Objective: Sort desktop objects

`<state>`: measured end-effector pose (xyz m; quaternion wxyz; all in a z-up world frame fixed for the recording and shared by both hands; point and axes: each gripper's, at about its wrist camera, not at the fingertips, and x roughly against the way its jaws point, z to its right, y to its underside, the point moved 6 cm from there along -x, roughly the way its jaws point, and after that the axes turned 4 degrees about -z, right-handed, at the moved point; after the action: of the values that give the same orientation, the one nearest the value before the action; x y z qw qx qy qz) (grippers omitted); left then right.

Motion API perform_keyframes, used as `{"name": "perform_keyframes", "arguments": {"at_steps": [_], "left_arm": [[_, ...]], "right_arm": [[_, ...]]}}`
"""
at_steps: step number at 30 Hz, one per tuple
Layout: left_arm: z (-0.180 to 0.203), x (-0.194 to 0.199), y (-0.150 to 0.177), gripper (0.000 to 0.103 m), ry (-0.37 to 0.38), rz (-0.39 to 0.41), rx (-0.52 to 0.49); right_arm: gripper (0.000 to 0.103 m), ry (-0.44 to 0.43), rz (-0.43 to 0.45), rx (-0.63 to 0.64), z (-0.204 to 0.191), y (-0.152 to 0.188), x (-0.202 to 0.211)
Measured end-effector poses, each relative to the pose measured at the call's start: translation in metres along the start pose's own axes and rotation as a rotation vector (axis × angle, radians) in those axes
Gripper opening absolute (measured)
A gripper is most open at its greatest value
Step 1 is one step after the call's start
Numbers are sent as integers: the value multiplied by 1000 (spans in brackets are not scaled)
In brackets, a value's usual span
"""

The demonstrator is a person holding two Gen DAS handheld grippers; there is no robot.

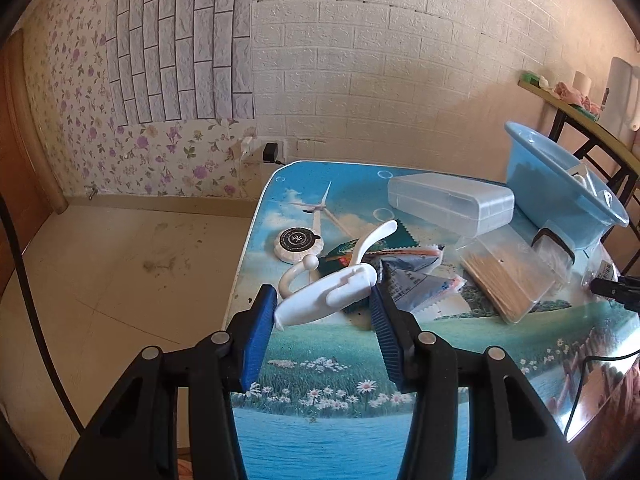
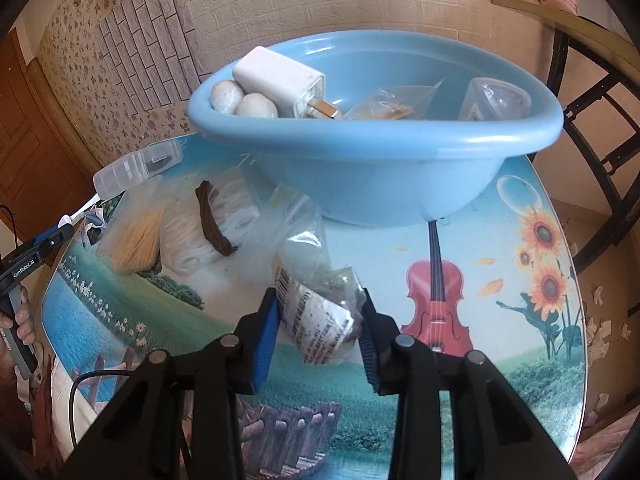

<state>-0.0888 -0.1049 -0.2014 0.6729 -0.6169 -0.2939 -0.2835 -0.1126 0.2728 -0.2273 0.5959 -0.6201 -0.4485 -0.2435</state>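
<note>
Left wrist view, from left to right: a round white soap puck with a black label [image 1: 298, 243] lies near the edge of the table with a printed landscape top [image 1: 344, 360], and just beside it a white plastic wall hook [image 1: 316, 294] sits clamped between the blue pads of the left gripper [image 1: 325, 303], its curved prong pointing away from the camera. Behind the hook lies a heap of small foil sachets [image 1: 412, 276], then a clear flat pack of wooden toothpicks [image 1: 502, 276], with a frosted translucent plastic case [image 1: 450, 200] farther back and the light blue plastic basin [image 1: 560, 184] at the far right. Right wrist view, in the same order: a hand [image 2: 20, 320] holds the left gripper's handle at the left edge, the toothpick pack and a bagged white bundle with a brown band [image 2: 212, 224] lie in the middle, and the right gripper [image 2: 320, 320] is closed on a crinkled clear bag with a printed white label [image 2: 320, 320]. Beyond it the basin holds two white balls [image 2: 244, 102], a white charger plug [image 2: 280, 80] and clear packets [image 2: 492, 100].
</note>
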Motion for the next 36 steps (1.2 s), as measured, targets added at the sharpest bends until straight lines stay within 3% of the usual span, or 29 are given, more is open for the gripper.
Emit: {"name": "perform_keyframes", "arguments": {"at_steps": [12,13,15,21,22,26,32,36], "left_arm": [[61,56,4,47,131,52,-62],[68,58,6,47,144,48,-73],[84,59,12,34,169,30,-101],[118,48,40,34,180,-49,-187],[120,46,43,36,178,-60,-194],[124,43,50,66,172,-70,-202],[119,27,62,72,123,-104,-199],[123,27,67,81,164,-99,-209]], "right_arm": [[35,-12,50,-22,6,15,31],[35,-14,51,-23,6,17,33],[35,-13,56,-22,8,22,38],[35,-18,48,-48,18,33,42],[35,-19,48,-54,19,34,43],[35,-26,48,-63,23,37,44],[37,-16,44,-53,21,38,42],[38,-13,40,-36,18,40,43]]}}
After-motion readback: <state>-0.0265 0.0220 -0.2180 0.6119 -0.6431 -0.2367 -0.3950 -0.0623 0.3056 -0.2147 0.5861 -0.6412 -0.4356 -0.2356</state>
